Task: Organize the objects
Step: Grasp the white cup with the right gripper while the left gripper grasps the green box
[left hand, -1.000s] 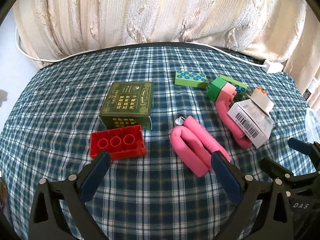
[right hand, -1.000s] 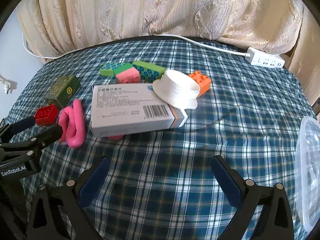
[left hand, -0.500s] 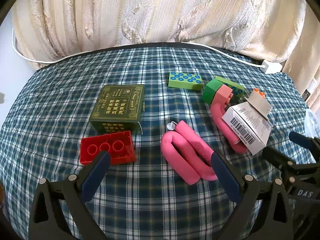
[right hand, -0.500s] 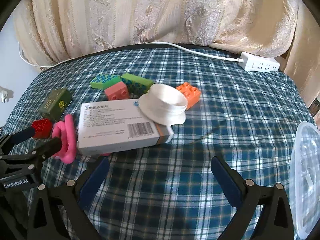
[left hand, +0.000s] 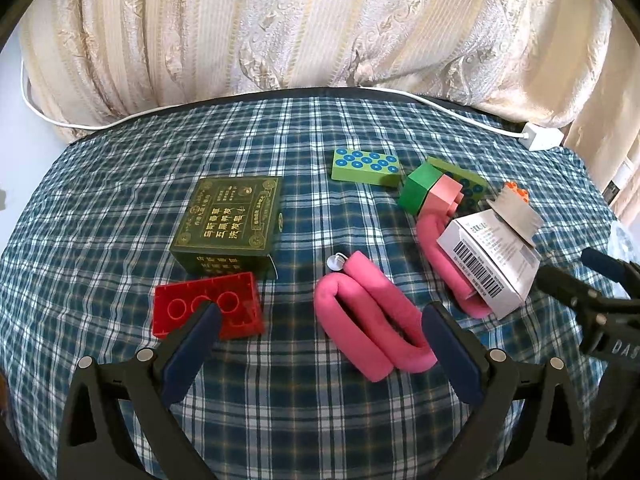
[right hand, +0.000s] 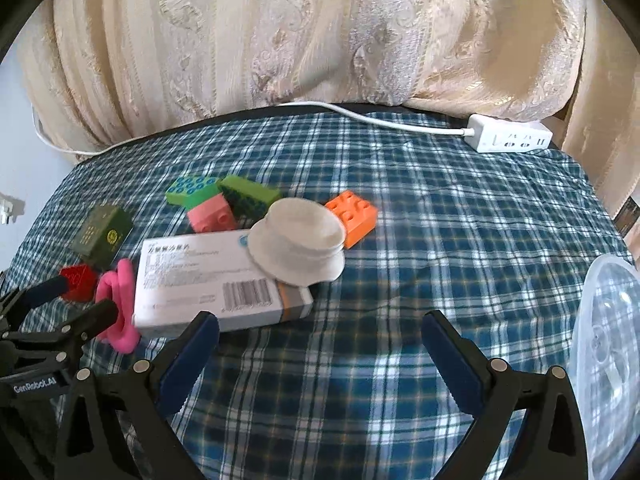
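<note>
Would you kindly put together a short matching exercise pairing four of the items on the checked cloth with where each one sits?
Things:
1. white medicine box
2. red block
3. orange block
4. power strip

Places:
A. at the far right edge of the cloth, by the curtain
B. directly in front of the dark green box
C. lying across a pink foam loop, with a white cap on it
D. just right of the white cap, beyond the box

Pairs: 1-C, 2-B, 3-D, 4-A
</note>
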